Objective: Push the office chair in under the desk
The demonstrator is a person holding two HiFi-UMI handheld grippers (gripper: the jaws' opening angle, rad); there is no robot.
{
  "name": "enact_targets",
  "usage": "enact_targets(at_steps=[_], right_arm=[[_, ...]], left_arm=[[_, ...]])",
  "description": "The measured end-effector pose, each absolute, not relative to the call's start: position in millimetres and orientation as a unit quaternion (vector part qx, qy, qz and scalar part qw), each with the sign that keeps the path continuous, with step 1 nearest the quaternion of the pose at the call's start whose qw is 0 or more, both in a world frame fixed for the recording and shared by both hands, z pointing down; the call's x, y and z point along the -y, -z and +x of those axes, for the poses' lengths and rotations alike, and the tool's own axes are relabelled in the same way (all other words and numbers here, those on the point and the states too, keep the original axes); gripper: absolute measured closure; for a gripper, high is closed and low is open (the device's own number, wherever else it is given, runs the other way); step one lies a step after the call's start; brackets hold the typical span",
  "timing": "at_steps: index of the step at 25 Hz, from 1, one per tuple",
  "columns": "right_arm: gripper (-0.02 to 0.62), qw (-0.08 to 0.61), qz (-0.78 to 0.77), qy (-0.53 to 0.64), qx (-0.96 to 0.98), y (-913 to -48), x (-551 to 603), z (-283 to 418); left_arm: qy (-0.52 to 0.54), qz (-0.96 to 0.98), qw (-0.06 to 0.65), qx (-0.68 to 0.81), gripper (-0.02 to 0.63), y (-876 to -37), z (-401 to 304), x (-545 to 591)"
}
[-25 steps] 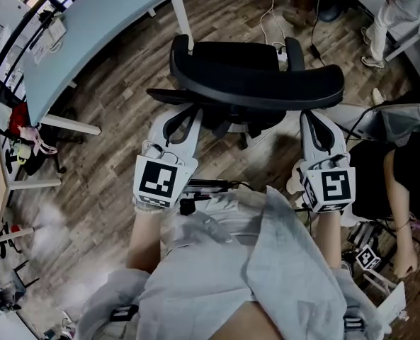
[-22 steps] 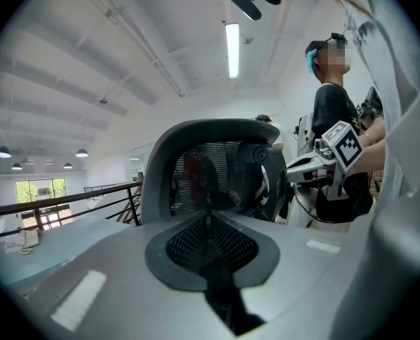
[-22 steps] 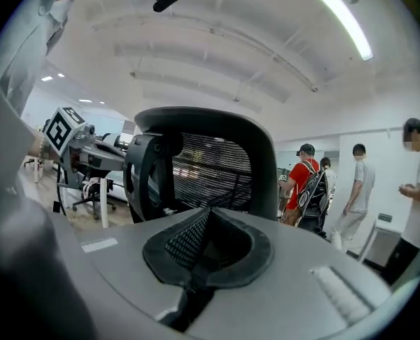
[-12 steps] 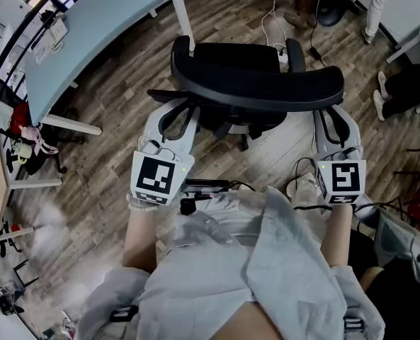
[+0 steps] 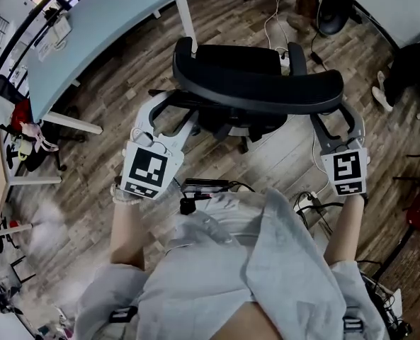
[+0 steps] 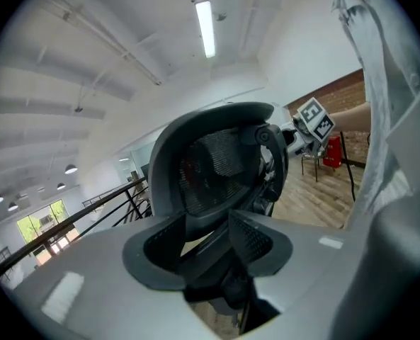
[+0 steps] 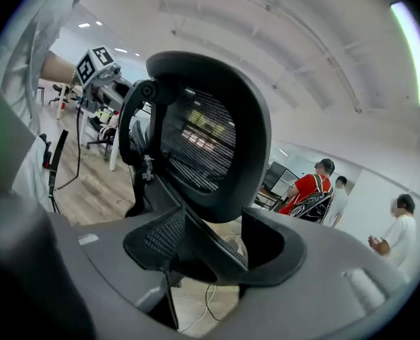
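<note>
The black office chair (image 5: pixel 256 91) stands on the wood floor with its backrest toward me, apart from the pale blue desk (image 5: pixel 96 23) at the upper left. My left gripper (image 5: pixel 168 110) is at the backrest's left edge, and its jaws have just been opening. In the left gripper view the left gripper (image 6: pixel 210 250) has the chair's mesh backrest frame (image 6: pixel 217 165) between its spread jaws, with gaps at the pads. My right gripper (image 5: pixel 335 117) is at the backrest's right end, its jaws also just opening. The right gripper (image 7: pixel 210 250) straddles the backrest edge (image 7: pixel 210 144).
Cables and a power strip (image 5: pixel 280 30) lie on the floor beyond the chair. Another dark chair (image 5: pixel 333 9) stands at the top right. Clutter (image 5: pixel 25 144) sits by the left wall. Several people (image 7: pixel 312 186) stand far off in the right gripper view.
Both grippers' jaws have opened wide at the backrest's ends. The right gripper moved right to the backrest's right end; the left shifted slightly left. The seated person at the right has left the view.
</note>
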State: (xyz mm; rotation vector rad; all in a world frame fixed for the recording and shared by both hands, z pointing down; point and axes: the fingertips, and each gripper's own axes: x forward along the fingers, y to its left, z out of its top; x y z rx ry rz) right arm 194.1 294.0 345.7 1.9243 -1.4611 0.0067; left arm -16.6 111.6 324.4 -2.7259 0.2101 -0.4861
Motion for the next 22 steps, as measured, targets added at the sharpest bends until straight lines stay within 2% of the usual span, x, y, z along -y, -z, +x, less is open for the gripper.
enact_targets(at_steps=[11, 22], right_arm=[[0.342, 0.531, 0.611, -0.03, 0.586, -400.4, -299.9, 209.9], [0.341, 0.629, 0.505, -0.032, 0.59, -433.3, -287.7, 219.8]], left_arm=[[0.281, -0.92, 0.272, -0.032, 0.445, -361.2, -27.4, -91.7], [0.383, -0.849, 0.363, 0.027, 0.436, -398.1, -23.5, -75.9]])
